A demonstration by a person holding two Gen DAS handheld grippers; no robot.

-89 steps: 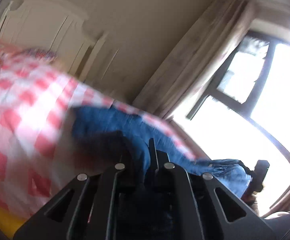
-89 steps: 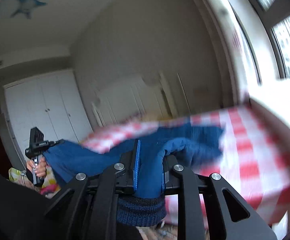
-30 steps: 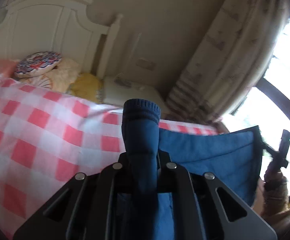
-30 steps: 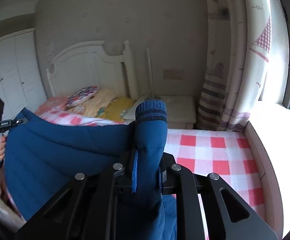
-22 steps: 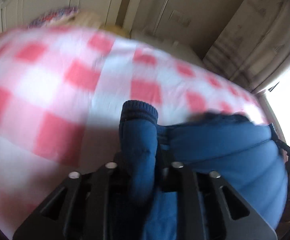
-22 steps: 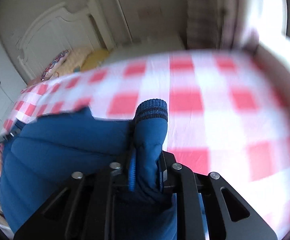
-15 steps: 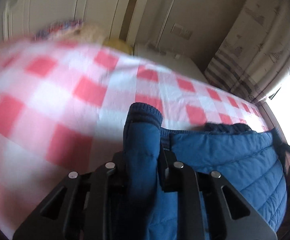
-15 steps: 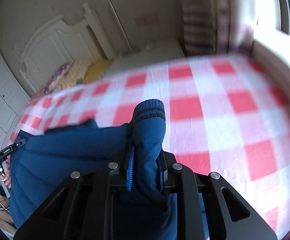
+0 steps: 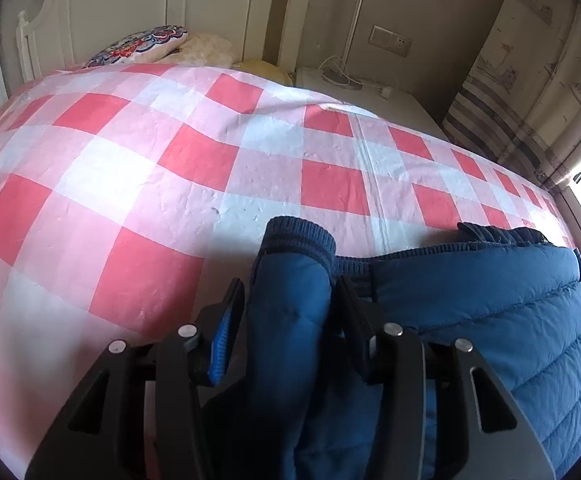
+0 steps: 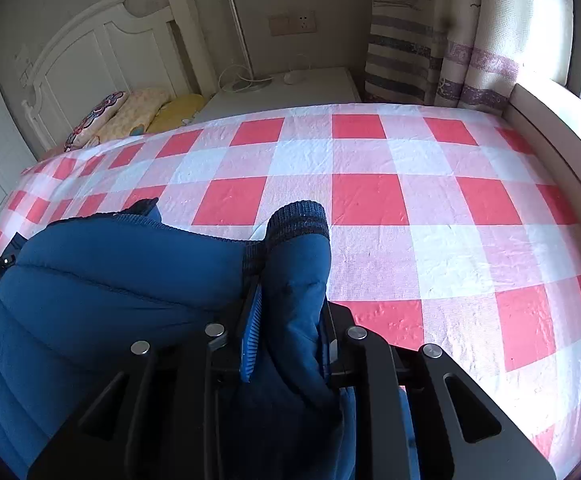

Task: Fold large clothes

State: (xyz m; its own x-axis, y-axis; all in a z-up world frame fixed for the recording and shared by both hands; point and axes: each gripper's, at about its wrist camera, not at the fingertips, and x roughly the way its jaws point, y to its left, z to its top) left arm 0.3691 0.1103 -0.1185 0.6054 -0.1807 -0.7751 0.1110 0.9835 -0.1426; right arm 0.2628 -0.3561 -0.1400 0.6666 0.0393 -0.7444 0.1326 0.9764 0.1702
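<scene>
Jacket: the blue quilted puffer jacket [image 9: 490,320] has come down from hanging in the air a second ago and now lies with its body on the near part of the bed with the red-and-white checked cover [image 9: 194,160].
Left cuff: one ribbed knit cuff [image 9: 296,238] sticks up between the left tool's fingers, pointing to the far side of the bed.
Left tool: the left tool [image 9: 290,308] has just been opening; a gap shows beside the sleeve on the left, so the pads no longer appear to press on it.
Right cuff: the other ribbed cuff [image 10: 296,220] stands between the right tool's fingers.
Right tool: the right tool [image 10: 288,312] is closed tight on that sleeve.
Far end: pillows [image 10: 130,114] and the white headboard [image 10: 102,52] lie well apart from the jacket.
Meaning: the lay-down step looks nearly done; the right sleeve likely needs releasing next before any fold begins.
</scene>
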